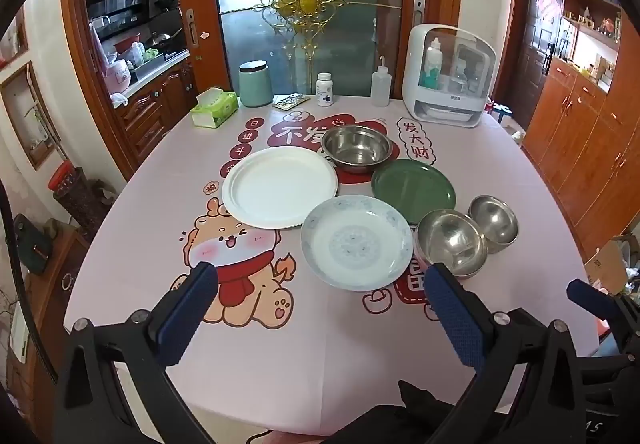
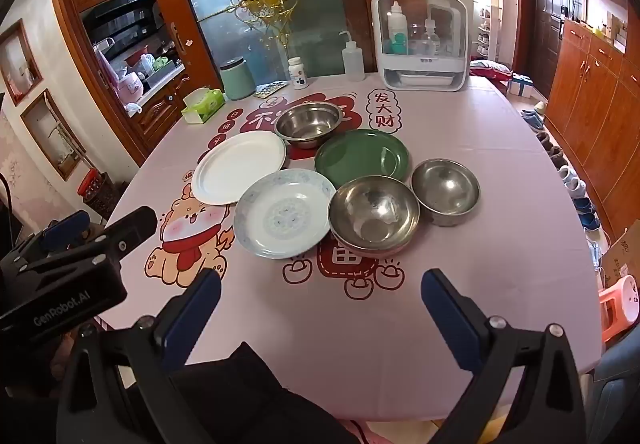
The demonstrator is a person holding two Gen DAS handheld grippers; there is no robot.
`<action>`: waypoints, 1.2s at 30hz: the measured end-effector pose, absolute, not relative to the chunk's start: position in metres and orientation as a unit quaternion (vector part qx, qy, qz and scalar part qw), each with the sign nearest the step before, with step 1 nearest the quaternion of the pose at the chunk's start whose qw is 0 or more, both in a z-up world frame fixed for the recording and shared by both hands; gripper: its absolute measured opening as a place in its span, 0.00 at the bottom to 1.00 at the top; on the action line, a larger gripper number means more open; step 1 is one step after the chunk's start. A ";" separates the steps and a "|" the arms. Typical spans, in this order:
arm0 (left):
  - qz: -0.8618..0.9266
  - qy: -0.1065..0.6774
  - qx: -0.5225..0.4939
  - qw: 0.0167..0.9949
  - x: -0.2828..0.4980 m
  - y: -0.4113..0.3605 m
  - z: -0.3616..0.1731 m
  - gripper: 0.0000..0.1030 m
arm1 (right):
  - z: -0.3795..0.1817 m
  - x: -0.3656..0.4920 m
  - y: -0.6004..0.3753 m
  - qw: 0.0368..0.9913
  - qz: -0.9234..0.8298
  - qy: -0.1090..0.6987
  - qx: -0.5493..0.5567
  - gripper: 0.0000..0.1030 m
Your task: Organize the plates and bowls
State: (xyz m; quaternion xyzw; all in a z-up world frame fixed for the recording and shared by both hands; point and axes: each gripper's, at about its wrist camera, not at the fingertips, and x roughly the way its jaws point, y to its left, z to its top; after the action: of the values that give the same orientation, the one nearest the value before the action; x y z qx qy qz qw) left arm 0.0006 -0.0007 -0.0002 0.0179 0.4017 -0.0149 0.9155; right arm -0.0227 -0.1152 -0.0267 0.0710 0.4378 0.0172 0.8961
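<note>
On the pink cartoon tablecloth lie a white plate point(image 1: 279, 186) point(image 2: 239, 166), a blue-patterned plate point(image 1: 356, 242) point(image 2: 284, 212) and a green plate point(image 1: 413, 185) point(image 2: 361, 157). A large steel bowl point(image 1: 357, 147) point(image 2: 309, 123) stands behind them. Two smaller steel bowls stand to the right, the near one point(image 1: 452, 242) point(image 2: 374, 213) and the far one point(image 1: 493, 217) point(image 2: 445, 190). My left gripper point(image 1: 320, 288) is open and empty above the near table edge, in front of the patterned plate. My right gripper point(image 2: 320, 294) is open and empty, in front of the near bowl.
At the table's back edge stand a tissue box point(image 1: 214, 108), a green canister point(image 1: 255, 83), a blister pack point(image 1: 291, 101), a pill bottle point(image 1: 324, 89), a squeeze bottle point(image 1: 380, 85) and a white storage cabinet point(image 1: 448, 73). Wooden cabinets line the right side.
</note>
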 end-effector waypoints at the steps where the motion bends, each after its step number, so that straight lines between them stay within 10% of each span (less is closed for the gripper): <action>1: -0.014 0.401 0.019 0.916 0.001 -0.002 0.000 0.99 | -0.027 -0.023 -0.115 0.896 0.017 0.438 0.072 0.98; 36: -0.015 0.393 0.008 0.919 -0.004 0.002 0.004 0.99 | -0.026 -0.025 -0.117 0.896 0.017 0.438 0.070 0.98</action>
State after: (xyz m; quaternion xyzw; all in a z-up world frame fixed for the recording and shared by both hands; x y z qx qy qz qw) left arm -0.0037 0.0019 0.0045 0.0083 0.3933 -0.0149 0.9192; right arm -0.0249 -0.1169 -0.0261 0.0697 0.4378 0.0167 0.8962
